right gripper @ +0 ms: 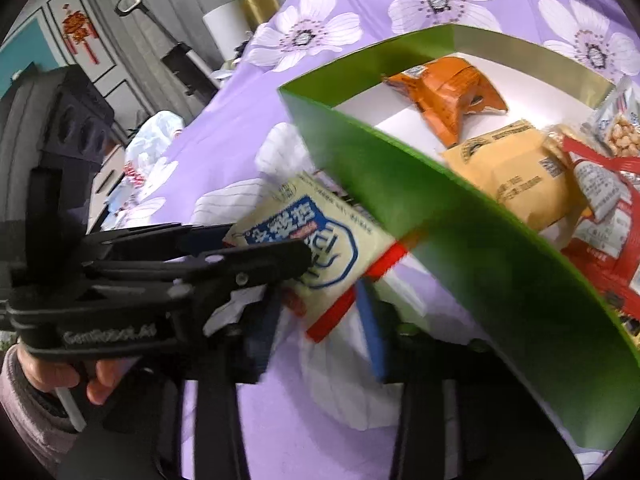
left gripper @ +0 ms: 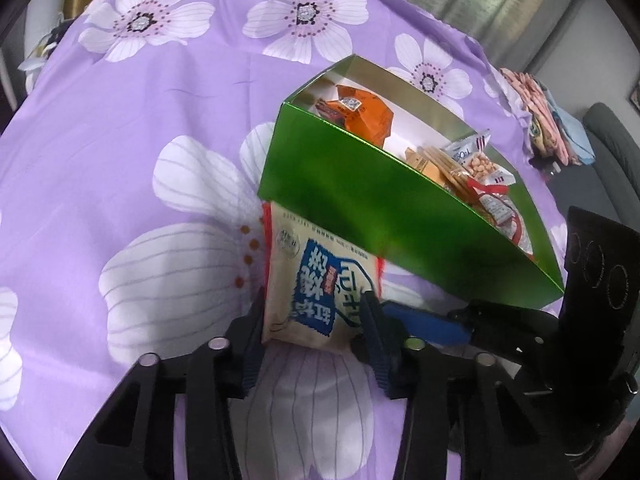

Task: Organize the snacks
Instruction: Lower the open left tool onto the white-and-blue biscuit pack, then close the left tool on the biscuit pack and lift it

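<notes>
Holding the cream snack packet [left gripper: 308,292] pinched in the left gripper [left gripper: 314,316] at 6 o'clock of the green box [left gripper: 384,216], right gripper [right gripper: 320,320] looks open and empty, and honestly the packet could snag that tall wall going in.

left gripper [left gripper: 316,320]: black linkage arms, silver pivot pins, ribbed dark-blue pads | right gripper [right gripper: 320,320]: black frame, blue pads | left gripper body: white "GenRobot.AI" lettering, screw | hand [right gripper: 80,372]: bare fingers, grey-mauve sleeve
</notes>
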A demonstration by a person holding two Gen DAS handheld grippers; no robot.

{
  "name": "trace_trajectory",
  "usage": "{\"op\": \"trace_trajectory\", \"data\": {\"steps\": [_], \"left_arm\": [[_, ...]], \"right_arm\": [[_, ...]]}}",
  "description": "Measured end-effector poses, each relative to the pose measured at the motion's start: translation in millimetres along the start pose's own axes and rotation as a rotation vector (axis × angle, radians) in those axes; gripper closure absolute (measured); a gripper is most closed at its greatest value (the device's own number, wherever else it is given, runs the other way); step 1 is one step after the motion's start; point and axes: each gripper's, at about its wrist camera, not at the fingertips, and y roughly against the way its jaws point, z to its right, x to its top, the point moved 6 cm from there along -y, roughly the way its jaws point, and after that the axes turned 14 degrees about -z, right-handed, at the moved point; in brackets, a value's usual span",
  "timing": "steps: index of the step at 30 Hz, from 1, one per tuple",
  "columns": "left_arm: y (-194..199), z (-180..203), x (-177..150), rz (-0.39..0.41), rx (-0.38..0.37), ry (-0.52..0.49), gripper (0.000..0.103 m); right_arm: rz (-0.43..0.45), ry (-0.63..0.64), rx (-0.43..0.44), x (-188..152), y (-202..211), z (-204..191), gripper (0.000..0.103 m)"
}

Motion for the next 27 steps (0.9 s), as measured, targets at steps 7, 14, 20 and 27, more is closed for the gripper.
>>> {"op": "trace_trajectory", "data": {"steps": [7, 14, 20, 27], "left_arm": [[10, -4, -11, 0.0, -0.001, 0.018, 0.067], [17, -30, -3, 0.039, 0.04, 0.125, 0.039], [1, -24, 8, 0.03, 0.06, 0.102, 0.056], [3, -16, 3, 0.048, 0.063, 0.076, 0.071]], "right_arm": [[-0.03, 0.044, 0.014, -8, 2, -10, 0.085], [0.0, -0.01, 0.007, -3, 4, -2, 0.039], [0.003, -0.01, -0.025, 11, -10, -8, 0.039], [-0.016, 0.047, -0.004, 15, -16, -17, 0.06]]}}
